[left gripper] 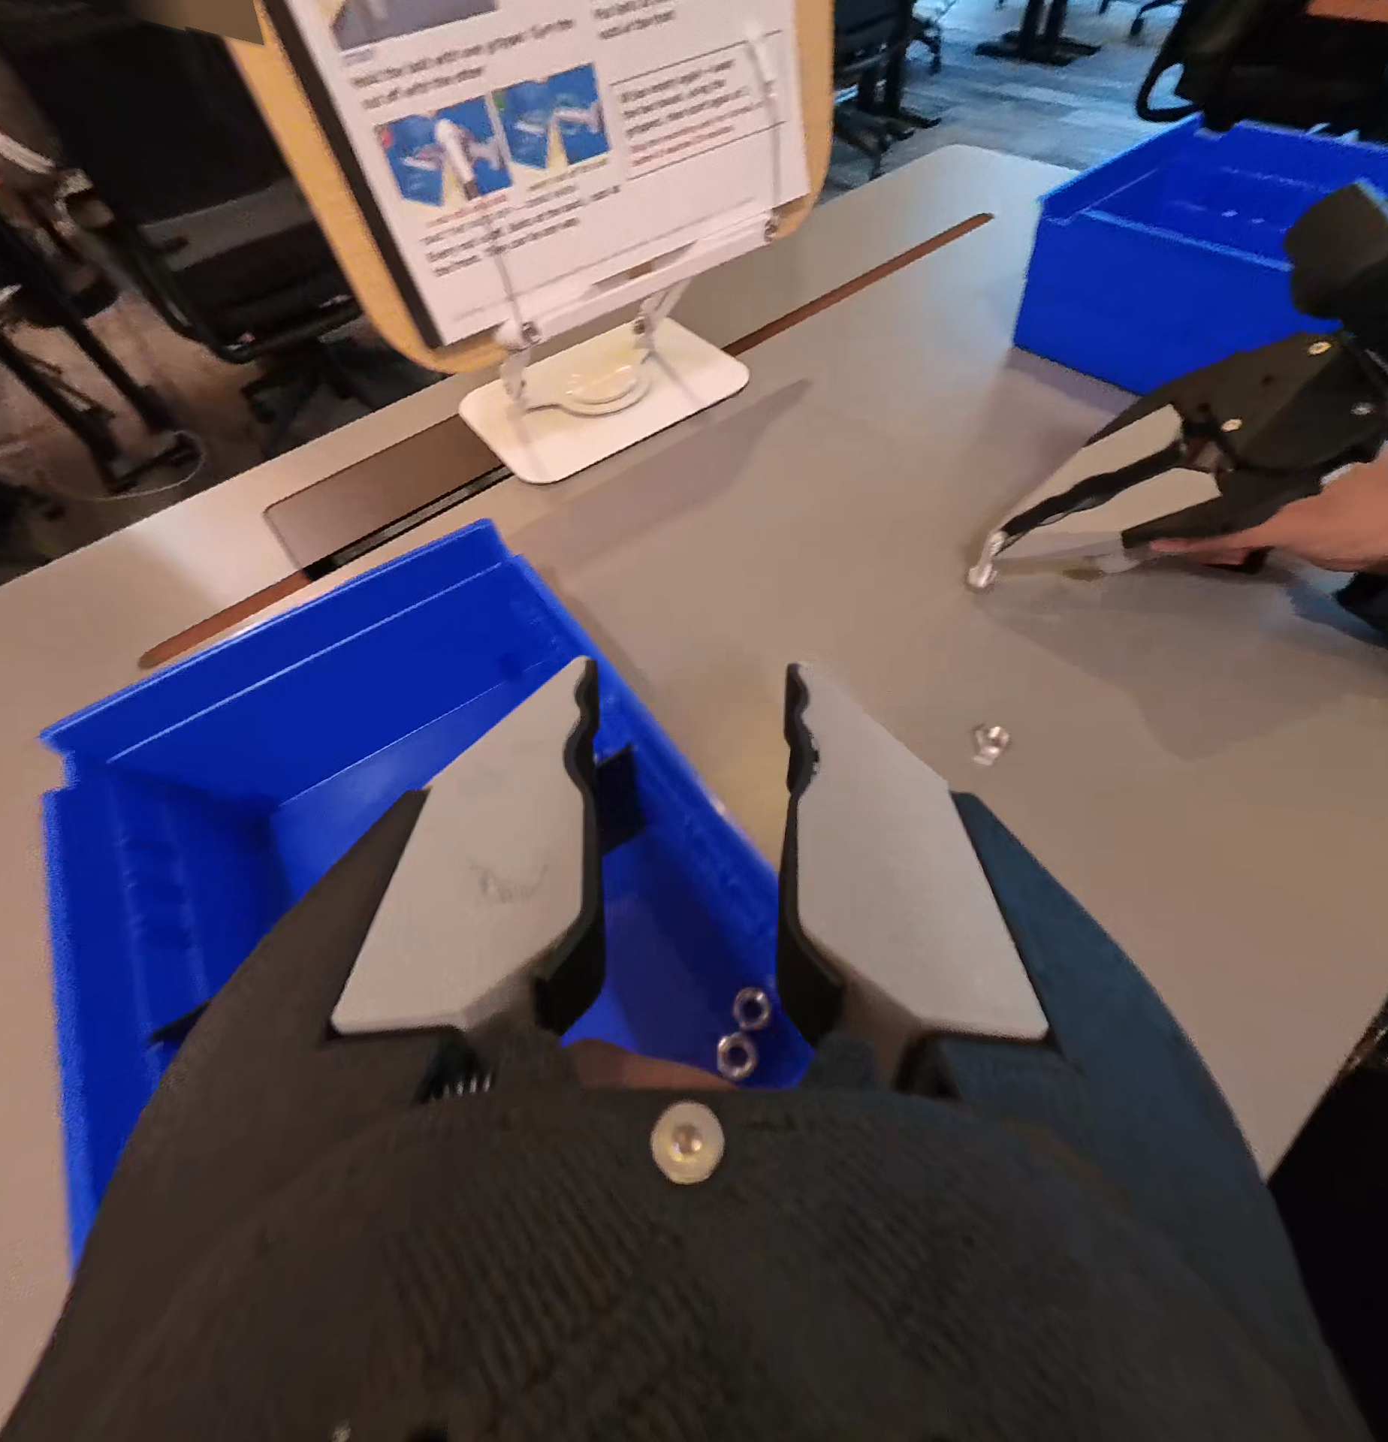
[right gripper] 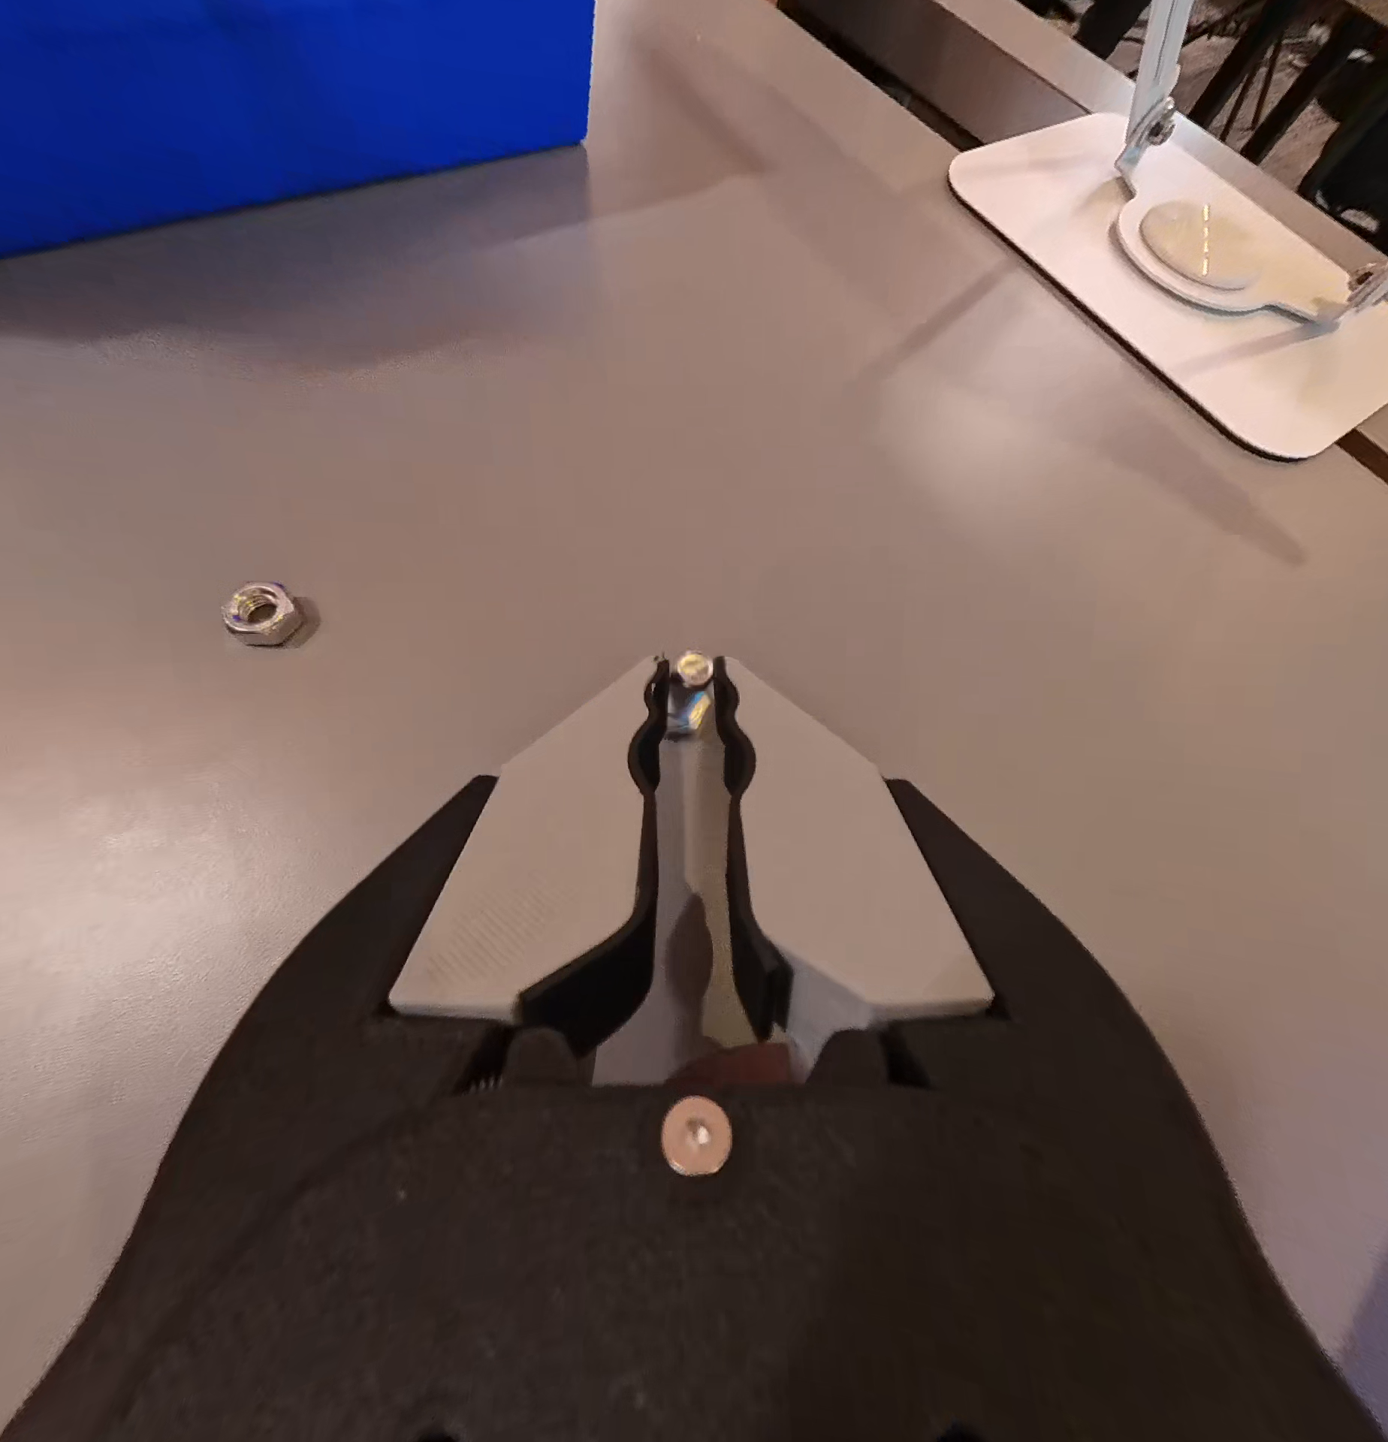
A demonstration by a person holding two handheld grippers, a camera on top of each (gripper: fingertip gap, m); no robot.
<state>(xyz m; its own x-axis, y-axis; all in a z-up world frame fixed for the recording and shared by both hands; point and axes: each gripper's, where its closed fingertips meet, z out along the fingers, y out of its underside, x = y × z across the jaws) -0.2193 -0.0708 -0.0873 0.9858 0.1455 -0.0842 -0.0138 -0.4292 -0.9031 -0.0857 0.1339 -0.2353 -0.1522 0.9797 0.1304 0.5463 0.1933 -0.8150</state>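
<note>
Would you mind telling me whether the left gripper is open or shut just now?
Open. The left gripper shows a wide gap between its fingers, nothing held, above the near blue bin.

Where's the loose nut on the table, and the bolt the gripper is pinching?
loose nut (right gripper: 266, 614), right wrist view, its top face.
bolt (right gripper: 688, 697), right wrist view, shiny part between the right gripper (right gripper: 692, 677) tips.

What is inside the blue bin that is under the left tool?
Two metal nuts lie in the near corner of the blue bin. The left tool, open, covers much of the floor, so more may be hidden.
</note>
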